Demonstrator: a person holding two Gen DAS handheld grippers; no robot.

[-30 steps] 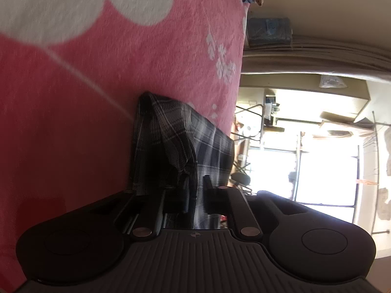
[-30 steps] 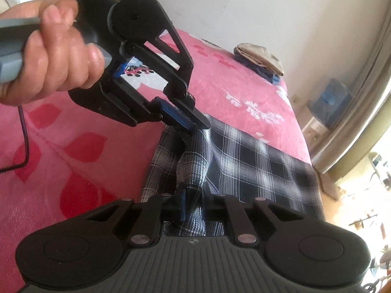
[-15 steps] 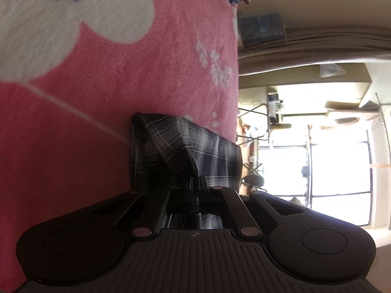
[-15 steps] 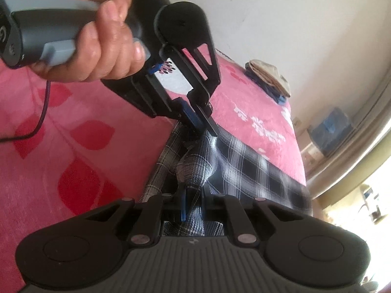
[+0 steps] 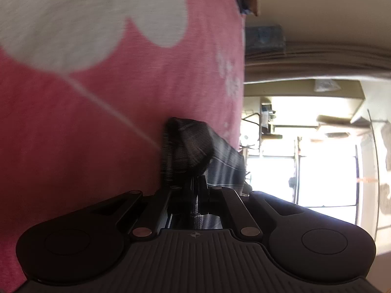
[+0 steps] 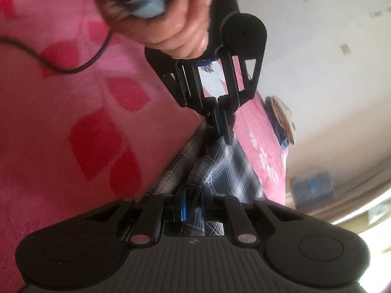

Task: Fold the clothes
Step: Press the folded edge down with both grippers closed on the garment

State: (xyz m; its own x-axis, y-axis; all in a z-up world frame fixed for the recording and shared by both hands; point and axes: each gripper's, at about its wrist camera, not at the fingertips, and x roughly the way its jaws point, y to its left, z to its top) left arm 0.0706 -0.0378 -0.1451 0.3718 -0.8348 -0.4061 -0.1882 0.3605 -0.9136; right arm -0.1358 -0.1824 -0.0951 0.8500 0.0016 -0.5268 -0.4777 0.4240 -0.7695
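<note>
A black-and-white plaid garment (image 6: 224, 168) lies on a pink flowered bedspread (image 6: 73, 127). My right gripper (image 6: 194, 206) is shut on its near edge, cloth bunched between the jaws. My left gripper (image 5: 195, 190) is shut on another part of the same edge; the plaid garment (image 5: 188, 146) humps up dark just beyond its jaws. In the right wrist view the left gripper (image 6: 222, 131) is seen from the front, held by a hand (image 6: 171, 24), pinching the far end of the lifted fold. The cloth is raised off the bed between both grippers.
A stack of folded clothes (image 6: 281, 119) sits at the far side of the bed near the wall. A black cable (image 6: 61, 66) trails over the bedspread. A blue box (image 6: 312, 185) stands by the curtain past the bed's edge.
Both grippers have lifted and tilted, pulling the plaid edge up off the bed. The left gripper closed fully on the cloth and rose higher in the right wrist view.
</note>
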